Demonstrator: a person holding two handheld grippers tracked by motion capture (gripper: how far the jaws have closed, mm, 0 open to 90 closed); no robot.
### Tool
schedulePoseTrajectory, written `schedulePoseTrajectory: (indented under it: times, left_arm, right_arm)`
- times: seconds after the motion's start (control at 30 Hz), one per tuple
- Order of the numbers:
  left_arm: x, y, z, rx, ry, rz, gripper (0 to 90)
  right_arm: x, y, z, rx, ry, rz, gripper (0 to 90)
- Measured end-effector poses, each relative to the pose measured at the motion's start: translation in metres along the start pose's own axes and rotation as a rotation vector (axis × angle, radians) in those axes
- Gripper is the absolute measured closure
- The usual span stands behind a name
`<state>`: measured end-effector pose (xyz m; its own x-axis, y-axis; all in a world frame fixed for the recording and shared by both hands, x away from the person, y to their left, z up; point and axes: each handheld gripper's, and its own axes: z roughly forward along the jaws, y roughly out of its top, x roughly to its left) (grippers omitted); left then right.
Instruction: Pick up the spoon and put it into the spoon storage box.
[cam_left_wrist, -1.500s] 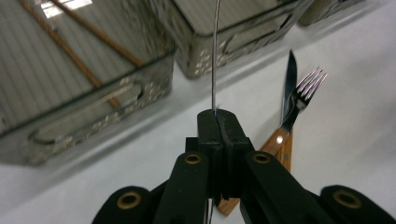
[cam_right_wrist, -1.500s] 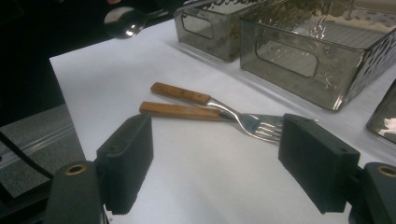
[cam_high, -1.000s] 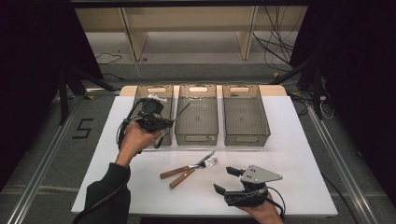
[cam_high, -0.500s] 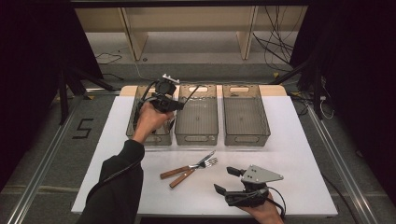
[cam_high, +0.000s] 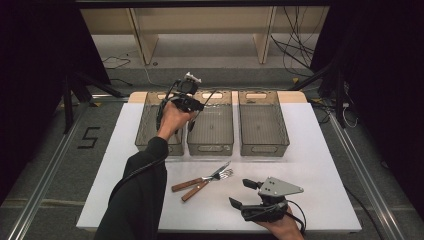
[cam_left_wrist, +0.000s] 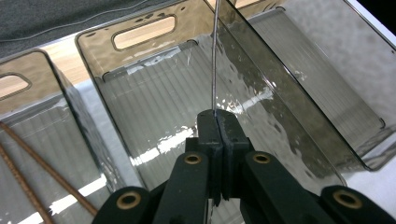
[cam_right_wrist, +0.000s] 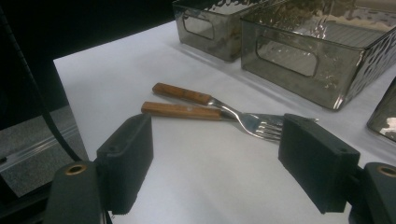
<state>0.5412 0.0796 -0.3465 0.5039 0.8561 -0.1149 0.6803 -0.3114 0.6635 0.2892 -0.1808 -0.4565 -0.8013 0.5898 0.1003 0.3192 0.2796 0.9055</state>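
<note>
Between shut jaws: thin utensil (cam_left_wrist: 214, 60), mostly hidden

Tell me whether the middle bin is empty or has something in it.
Empty: the middle bin shows a bare ribbed floor in the left gripper view. The thin metal piece is held above it by the left gripper.

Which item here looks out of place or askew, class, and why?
The two forks lie crossed on the table, tines overlapping, outside the three bins. The left claw pinches a thin metal piece standing upright over the middle bin. Nothing looks spilled or damaged.
</note>
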Motion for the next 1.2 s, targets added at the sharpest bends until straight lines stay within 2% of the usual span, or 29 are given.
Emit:
schedulePoseTrajectory:
  times: [0.4,0.77,0.93,1.13,1.17,1.2]
  left_arm:
    - [-0.002,-0.001,0.027,0.000,0.016,-0.005,89.3]
    - [-0.007,-0.008,0.047,0.030,0.018,-0.009,90.0]
    - [-0.008,-0.010,0.052,0.060,0.020,-0.012,89.9]
    - [-0.008,-0.011,0.053,0.057,0.023,-0.018,89.6]
    - [-0.008,-0.011,0.053,0.053,0.030,-0.022,88.4]
    - [-0.007,-0.010,0.052,0.052,0.030,-0.034,81.8]
  right_arm:
    - [0.001,0.000,0.000,0.005,0.005,0.000,27.0]
    - [0.000,0.000,-0.001,0.001,0.003,0.000,27.0]
    - [0.000,0.000,-0.001,0.000,0.002,-0.002,27.0]
    - [0.000,0.000,-0.002,-0.001,0.002,0.004,27.0]
    - [0.000,0.000,-0.002,-0.001,0.002,0.004,27.0]
    - [0.000,0.000,-0.002,0.000,0.000,0.003,27.0]
